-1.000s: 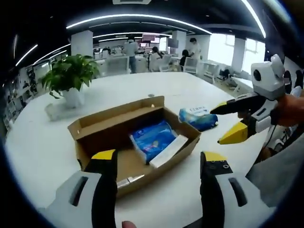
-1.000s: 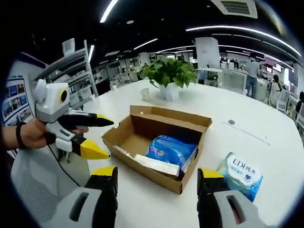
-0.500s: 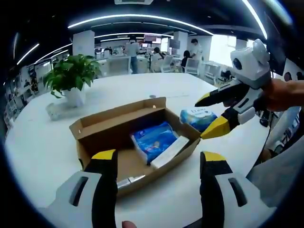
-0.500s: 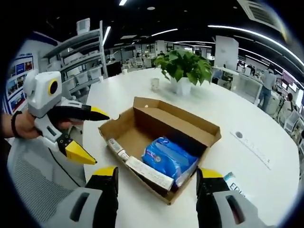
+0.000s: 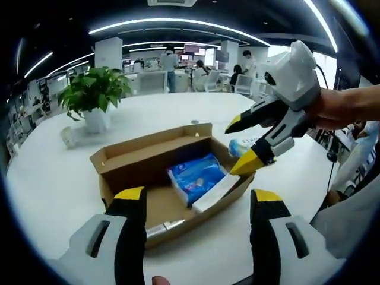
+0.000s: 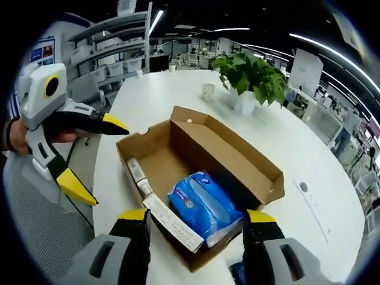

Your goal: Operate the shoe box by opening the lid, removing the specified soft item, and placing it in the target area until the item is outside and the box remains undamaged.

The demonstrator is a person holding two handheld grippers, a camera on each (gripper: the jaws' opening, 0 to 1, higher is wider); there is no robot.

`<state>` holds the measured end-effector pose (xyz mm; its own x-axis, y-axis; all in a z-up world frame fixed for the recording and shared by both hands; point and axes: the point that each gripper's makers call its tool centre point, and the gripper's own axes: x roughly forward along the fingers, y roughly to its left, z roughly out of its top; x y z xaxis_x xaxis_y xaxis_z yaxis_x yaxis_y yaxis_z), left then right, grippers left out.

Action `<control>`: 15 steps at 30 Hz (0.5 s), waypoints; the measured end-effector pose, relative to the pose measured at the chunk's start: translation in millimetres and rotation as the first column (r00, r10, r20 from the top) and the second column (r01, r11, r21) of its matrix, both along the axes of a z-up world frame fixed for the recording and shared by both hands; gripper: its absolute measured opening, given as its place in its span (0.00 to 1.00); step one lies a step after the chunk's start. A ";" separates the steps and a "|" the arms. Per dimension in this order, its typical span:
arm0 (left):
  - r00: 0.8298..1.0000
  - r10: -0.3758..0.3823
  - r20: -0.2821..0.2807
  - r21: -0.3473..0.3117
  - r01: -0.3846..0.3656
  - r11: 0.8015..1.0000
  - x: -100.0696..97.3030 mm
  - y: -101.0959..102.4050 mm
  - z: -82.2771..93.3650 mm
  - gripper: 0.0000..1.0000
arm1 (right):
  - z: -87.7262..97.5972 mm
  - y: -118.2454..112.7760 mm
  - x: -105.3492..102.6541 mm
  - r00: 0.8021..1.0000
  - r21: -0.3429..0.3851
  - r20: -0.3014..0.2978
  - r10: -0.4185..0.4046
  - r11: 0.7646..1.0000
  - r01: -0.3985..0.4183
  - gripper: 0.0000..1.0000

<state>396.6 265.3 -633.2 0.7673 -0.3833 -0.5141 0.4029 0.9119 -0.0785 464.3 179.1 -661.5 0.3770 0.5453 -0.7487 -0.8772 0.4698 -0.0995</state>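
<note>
Box: I have the shoe box (image 6: pixel 196 172) open on the white table (image 5: pixel 47 178), lid flap standing along its far side in the left gripper view, cardboard looking sound.
Item: the blue soft pack (image 6: pixel 205 205) lies flat on the box floor, at the end nearer my right gripper. A second blue-and-white pack (image 5: pixel 243 145) sits on the table just beyond that same end, partly hidden behind the right gripper's jaws.
Long axis: I judge the blue soft pack runs roughly across the box's width, beside a long white strip (image 6: pixel 173 222) that lies just inside the box's short end wall.
Right gripper: the right gripper (image 6: pixel 193 221) hangs directly above the pack's end of the box, jaws spread wide with nothing between them; in the right gripper view the pack sits right between and just ahead of the tips. In the left gripper view I see it (image 5: pixel 244 142) angled down over the box's corner.
Left gripper: the left gripper (image 5: pixel 196 199) is parted wide and carrying nothing, held off the opposite long side of the box; in the right gripper view it (image 6: pixel 89 157) is well apart from the pack.
Nearer hand: the right, clearly.
Next move, my judgement: lower the right jaws straight onto the pack, pinch across its short dimension and lift clear of the walls.
Risk: catching the cardboard edge or the white strip along with the pack.
Also on the table: a potted plant (image 5: pixel 92 98) beyond the box.
</note>
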 end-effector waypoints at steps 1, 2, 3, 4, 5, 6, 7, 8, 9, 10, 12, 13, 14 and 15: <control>1.000 0.000 0.001 -0.001 0.000 1.000 0.1 -0.2 0.6 0.70 | -2.7 2.0 2.2 1.000 -0.013 -0.002 0.016 1.000 -0.016 0.60; 1.000 0.001 0.003 -0.001 -0.001 1.000 0.4 0.0 1.1 0.70 | -4.3 3.3 4.7 1.000 -0.015 -0.003 0.019 1.000 -0.019 0.60; 1.000 0.002 0.004 0.001 -0.002 1.000 0.7 0.4 1.2 0.70 | -6.3 4.4 7.3 1.000 -0.029 -0.002 0.030 0.999 -0.030 0.60; 1.000 0.004 0.004 0.000 -0.004 1.000 0.9 0.9 1.2 0.70 | -7.9 5.2 8.6 0.999 -0.038 -0.004 0.039 0.999 -0.039 0.60; 1.000 0.007 0.004 -0.003 -0.007 1.000 1.0 1.3 1.3 0.70 | -9.6 6.0 9.9 0.999 -0.046 -0.006 0.047 0.998 -0.048 0.60; 1.000 0.010 0.003 -0.005 -0.010 1.000 1.2 1.8 1.6 0.70 | -11.6 6.8 11.4 0.998 -0.056 -0.008 0.056 0.997 -0.056 0.60; 1.000 0.013 0.005 -0.008 -0.013 1.000 2.0 2.4 1.9 0.70 | -14.3 7.8 13.3 0.997 -0.072 -0.009 0.072 0.995 -0.073 0.60; 1.000 0.016 0.005 -0.010 -0.016 1.000 2.4 3.1 2.3 0.70 | -16.2 8.6 14.9 0.996 -0.085 -0.010 0.083 0.993 -0.084 0.60; 1.000 0.020 0.007 -0.016 -0.020 1.000 3.2 3.9 3.2 0.70 | -18.4 10.6 18.1 0.996 -0.093 -0.009 0.090 0.992 -0.090 0.60; 1.000 0.023 0.008 -0.024 -0.022 0.999 3.7 4.3 4.4 0.70 | -20.1 12.1 20.3 0.995 -0.097 -0.011 0.098 0.990 -0.098 0.60; 0.999 0.031 0.016 -0.032 -0.030 0.999 5.0 5.6 6.9 0.70 | -24.6 14.8 24.7 0.993 -0.114 -0.019 0.115 0.987 -0.116 0.60; 0.999 0.033 0.018 -0.034 -0.032 0.999 5.5 5.9 7.4 0.70 | -27.1 16.7 26.1 0.991 -0.125 -0.025 0.129 0.983 -0.131 0.60; 0.999 0.037 0.020 -0.037 -0.036 0.999 6.0 6.3 8.1 0.70 | -28.8 18.0 26.8 0.990 -0.130 -0.028 0.135 0.982 -0.137 0.60; 0.999 0.039 0.020 -0.039 -0.039 0.999 6.3 6.6 8.3 0.70 | -32.5 19.6 28.2 0.989 -0.140 -0.033 0.147 0.979 -0.150 0.60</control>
